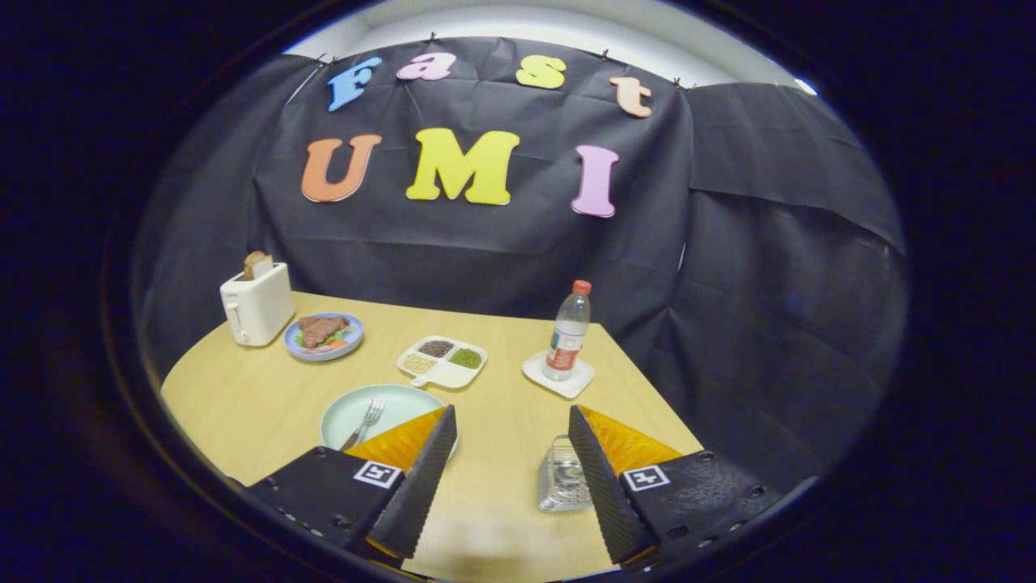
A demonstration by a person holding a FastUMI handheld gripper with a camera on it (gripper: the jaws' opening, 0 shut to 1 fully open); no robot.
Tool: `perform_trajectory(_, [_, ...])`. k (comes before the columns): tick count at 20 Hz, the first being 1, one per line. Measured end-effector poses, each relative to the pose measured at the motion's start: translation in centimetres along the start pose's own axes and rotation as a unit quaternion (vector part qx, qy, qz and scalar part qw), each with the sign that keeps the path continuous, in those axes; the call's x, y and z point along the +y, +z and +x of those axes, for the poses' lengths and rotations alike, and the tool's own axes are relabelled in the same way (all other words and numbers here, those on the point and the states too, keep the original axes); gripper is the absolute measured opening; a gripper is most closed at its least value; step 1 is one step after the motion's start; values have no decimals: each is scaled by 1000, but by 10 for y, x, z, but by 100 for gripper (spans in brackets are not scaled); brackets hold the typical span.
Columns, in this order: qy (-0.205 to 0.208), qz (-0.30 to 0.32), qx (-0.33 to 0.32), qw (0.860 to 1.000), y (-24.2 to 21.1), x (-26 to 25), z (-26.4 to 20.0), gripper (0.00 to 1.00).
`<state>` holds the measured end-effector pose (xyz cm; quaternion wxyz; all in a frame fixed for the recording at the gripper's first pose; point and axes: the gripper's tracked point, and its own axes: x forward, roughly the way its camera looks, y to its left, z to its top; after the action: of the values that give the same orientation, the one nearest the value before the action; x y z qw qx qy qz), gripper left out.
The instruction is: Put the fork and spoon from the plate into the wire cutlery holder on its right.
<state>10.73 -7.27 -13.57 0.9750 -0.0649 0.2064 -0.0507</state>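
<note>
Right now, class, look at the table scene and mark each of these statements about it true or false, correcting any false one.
1. A fork lies on the pale green plate. True.
2. The hand-held gripper is shut on the fork. False: its fingers are open, holding nothing.
3. The wire cutlery holder stands right of the plate. True.
4. The water bottle lies on its side. False: it stands upright on a white coaster.
5. Bread sits in the toaster. True.

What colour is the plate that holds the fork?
Pale mint green. The plate shows in the gripper view, beyond the open gripper's left finger.
</note>
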Motion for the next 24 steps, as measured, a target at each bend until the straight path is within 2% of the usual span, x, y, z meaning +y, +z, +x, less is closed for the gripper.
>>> perform_trajectory(2, [12,-2,-7,1000,2,24,3,88])
perform_trajectory(6, [28,-11,-8,1000,-2,74,12,90])
perform_trajectory(12, [50,-2,33,998,-27,135,43,90])
perform_trajectory(24, [58,19,139,988,-85,176,105,90])
